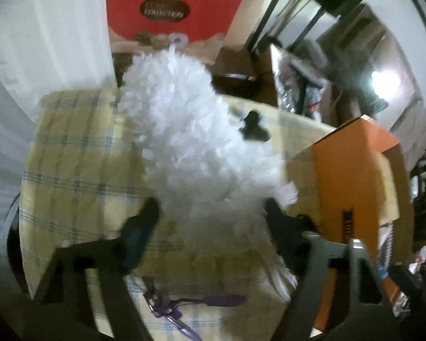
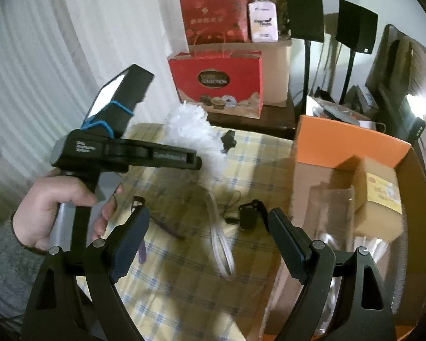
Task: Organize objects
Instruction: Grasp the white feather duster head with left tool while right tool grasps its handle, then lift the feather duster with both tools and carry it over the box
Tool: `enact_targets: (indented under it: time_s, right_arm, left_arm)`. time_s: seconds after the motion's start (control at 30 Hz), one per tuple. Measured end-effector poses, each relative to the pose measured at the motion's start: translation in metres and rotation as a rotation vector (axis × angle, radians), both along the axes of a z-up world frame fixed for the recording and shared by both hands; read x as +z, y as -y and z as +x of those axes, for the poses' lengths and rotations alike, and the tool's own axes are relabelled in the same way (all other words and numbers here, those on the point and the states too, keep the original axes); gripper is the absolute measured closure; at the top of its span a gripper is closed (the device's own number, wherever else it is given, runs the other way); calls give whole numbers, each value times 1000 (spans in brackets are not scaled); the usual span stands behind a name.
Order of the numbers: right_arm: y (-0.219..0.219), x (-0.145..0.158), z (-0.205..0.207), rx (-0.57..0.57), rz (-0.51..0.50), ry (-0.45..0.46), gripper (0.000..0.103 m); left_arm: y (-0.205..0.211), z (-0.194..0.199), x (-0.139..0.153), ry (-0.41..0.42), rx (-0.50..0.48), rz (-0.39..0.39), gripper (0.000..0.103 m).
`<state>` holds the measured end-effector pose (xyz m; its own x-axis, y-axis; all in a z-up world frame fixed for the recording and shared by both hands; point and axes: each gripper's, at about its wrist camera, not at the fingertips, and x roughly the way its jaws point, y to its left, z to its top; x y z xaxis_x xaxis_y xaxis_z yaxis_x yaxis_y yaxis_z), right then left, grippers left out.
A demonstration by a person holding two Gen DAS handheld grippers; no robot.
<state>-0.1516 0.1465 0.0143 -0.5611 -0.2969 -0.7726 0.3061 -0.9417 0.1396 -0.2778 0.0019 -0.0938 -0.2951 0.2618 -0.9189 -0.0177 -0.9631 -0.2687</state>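
Left gripper fingers clamped on white fluffy duster, held above the checked counter. Right gripper fingers apart, empty. Orange box at 3 o'clock.

one fluffy white duster, two red gift bags, one orange box, two small black clips, one clear tube loop, two black speaker stands counted at the back
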Motion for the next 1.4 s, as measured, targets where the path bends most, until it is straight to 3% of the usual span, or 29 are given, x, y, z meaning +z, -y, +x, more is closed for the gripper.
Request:
enact_targets:
  time_s: [0.1, 0.17, 0.23, 0.3, 0.53, 0.67, 0.93, 1.03, 1.13, 1.2, 1.4]
  right_arm:
    - [4, -5, -6, 6, 5, 16, 18]
    - [6, -8, -8, 9, 10, 23, 19]
    - [11, -12, -10, 15, 16, 28, 19]
    - [16, -15, -10, 23, 21, 32, 19]
    - [35, -29, -10, 53, 40, 59, 20]
    - [44, -40, -11, 67, 36, 95, 26]
    - [60, -61, -11, 84, 85, 133, 34]
    - [61, -70, -12, 79, 89, 152, 42]
    - [61, -76, -12, 82, 84, 174, 64]
    - [64, -79, -10, 91, 83, 183, 85]
    - [60, -69, 0, 97, 67, 147, 86]
  left_arm:
    - [0, 0, -7, 12, -8, 33, 50]
    - [4, 1, -9, 8, -11, 76, 63]
    - [7, 3, -6, -7, -17, 98, 86]
    - [8, 8, 0, -35, -27, 73, 93]
    - [32, 19, 11, -58, -27, 129, 96]
    - [47, 27, 20, -83, -5, 202, 96]
    - [51, 37, 46, -141, -22, 225, 97]
    - [50, 41, 54, -156, -23, 238, 97]
    - [50, 45, 61, -168, -27, 254, 97]
    - [50, 47, 65, -172, -31, 270, 97]
    - [45, 53, 80, -197, -45, 279, 97]
